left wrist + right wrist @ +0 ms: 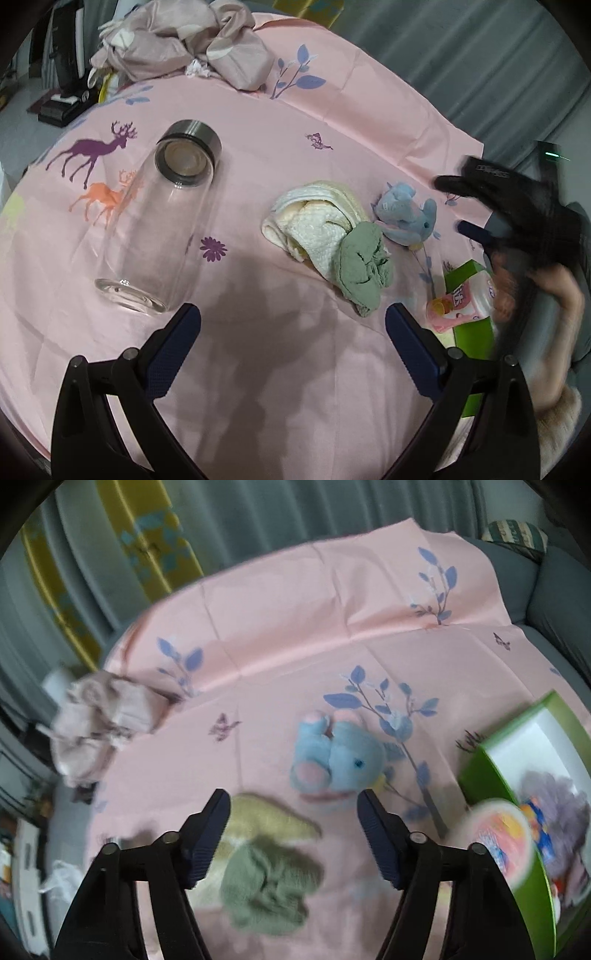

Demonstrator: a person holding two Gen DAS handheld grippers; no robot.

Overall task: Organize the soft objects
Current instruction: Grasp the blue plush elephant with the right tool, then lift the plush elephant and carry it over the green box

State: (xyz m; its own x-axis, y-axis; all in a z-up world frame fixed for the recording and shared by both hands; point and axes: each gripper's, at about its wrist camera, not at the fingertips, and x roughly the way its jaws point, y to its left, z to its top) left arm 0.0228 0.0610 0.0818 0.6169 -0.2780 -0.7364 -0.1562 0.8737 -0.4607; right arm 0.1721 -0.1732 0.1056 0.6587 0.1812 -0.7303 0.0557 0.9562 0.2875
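A blue plush elephant [406, 214] lies on the pink tablecloth [295, 369], right of a cream towel [314, 218] with a grey-green cloth [364, 266] on its near end. My left gripper [293, 321] is open and empty, low over the cloth in front of the towels. In the right wrist view my right gripper [293, 805] is open and empty, just above the grey-green cloth [269, 886] and cream towel [266, 816], with the elephant [332, 760] just beyond its fingertips. The right gripper also shows blurred in the left wrist view [469, 206].
A clear glass bottle [162, 218] with a steel cap lies on its side at left. A crumpled pinkish fabric [184, 40] sits at the far edge. A green box [524, 794] at right holds a pink packet [495, 842] and a purple item.
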